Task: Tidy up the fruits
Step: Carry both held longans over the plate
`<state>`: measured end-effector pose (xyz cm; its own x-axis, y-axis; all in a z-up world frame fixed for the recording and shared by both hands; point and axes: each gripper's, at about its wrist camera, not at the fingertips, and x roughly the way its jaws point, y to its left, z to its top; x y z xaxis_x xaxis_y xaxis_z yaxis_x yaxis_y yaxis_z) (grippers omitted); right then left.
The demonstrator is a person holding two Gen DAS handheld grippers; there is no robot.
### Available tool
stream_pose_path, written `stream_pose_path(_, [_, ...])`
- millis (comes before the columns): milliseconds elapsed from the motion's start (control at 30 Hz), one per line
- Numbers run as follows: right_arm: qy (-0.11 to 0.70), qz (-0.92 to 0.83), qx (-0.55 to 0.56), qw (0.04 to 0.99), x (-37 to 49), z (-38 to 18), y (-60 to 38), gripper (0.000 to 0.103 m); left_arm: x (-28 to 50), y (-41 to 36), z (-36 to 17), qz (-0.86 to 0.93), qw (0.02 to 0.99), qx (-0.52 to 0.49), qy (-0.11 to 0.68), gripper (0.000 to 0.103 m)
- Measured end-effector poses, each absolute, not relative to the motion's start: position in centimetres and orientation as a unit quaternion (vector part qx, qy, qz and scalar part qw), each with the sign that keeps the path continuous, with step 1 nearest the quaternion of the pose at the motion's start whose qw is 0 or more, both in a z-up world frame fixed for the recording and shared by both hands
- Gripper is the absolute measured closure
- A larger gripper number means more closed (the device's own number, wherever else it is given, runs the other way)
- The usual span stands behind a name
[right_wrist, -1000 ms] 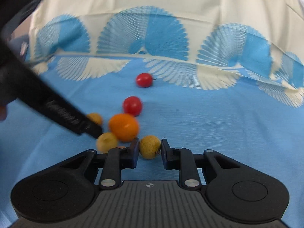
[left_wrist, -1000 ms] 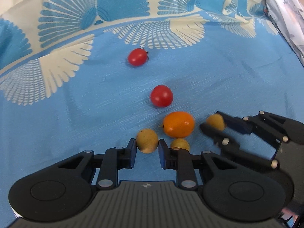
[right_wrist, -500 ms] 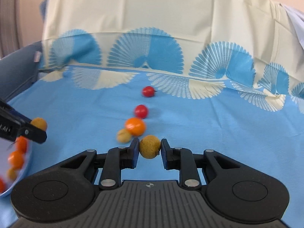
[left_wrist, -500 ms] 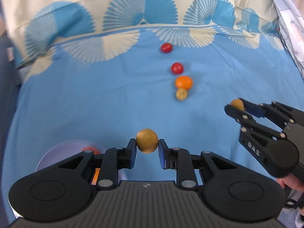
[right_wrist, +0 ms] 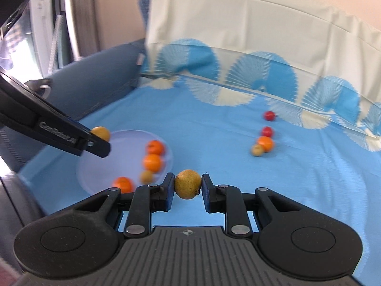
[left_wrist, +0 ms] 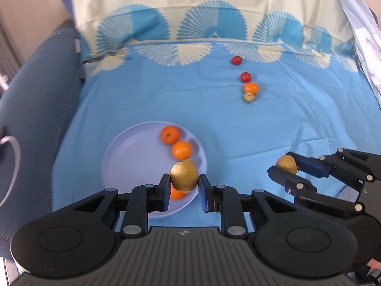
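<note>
brown fruit [left_wrist: 184,176] clamped in left hand-held gripper [left_wrist: 184,191].

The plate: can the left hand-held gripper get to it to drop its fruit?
Probably yes. The left hand-held gripper holds its brown fruit right above the plate, with nothing in between; the right hand-held gripper is off to the side.

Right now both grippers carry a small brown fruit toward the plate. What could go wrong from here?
1. The left gripper holds its brown fruit above the plate near the rim; released there, it may roll onto the cloth.
2. Three oranges, such as this one, lie close by; a dropped fruit may knock them.
3. The right gripper with its fruit is near the left one; they may collide.
</note>
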<state>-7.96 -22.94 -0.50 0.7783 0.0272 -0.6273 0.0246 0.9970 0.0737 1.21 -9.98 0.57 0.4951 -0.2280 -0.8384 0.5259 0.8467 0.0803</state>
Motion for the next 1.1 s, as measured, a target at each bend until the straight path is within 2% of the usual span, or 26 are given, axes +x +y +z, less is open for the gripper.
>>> stream_pose_path(467, [0.327,0.057,-0.003,0.943,-12.1,3.6,-14.0,0.078,-3.2,-1.0,2.5,-0.177,0.878,0.124,0.426,0.076])
stream_pose_path(1100, [0.327,0.07,-0.023,0.942,-13.2,3.8,-12.8,0.078,-4.1,0.2,2.7,-0.179,0.882,0.1,0.425,0.076])
